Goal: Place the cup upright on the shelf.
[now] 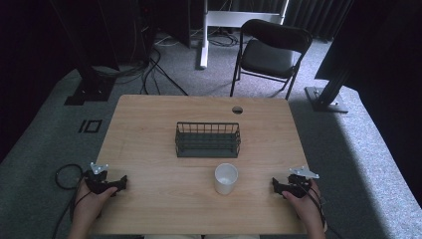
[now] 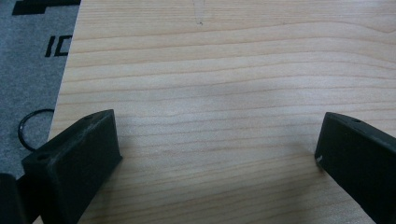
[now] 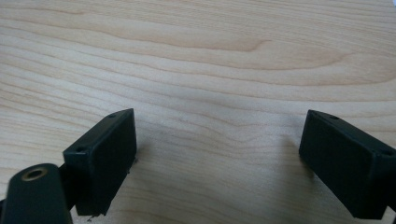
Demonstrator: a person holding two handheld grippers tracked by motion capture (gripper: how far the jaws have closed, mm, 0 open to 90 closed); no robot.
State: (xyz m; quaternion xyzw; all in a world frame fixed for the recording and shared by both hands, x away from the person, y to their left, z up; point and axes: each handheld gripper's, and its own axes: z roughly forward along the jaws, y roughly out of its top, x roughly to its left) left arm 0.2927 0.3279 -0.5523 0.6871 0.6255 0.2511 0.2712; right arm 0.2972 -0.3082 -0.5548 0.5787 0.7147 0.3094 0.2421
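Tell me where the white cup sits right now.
In the high view the white cup stands upright on the wooden table, right of centre near the person's edge, just in front of the black wire basket.

A lab-style recording space: a wooden desk (image 1: 149,124) stands on grey carpet (image 1: 45,134), ringed by dark curtains (image 1: 318,15), black frame stands (image 1: 326,94), loose floor cables (image 1: 154,64) and a folding chair (image 1: 268,52) beyond its far edge.

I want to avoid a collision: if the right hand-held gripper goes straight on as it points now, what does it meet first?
Probably the white cup: the right hand-held gripper points leftward toward it, over bare table. Alignment is uncertain.
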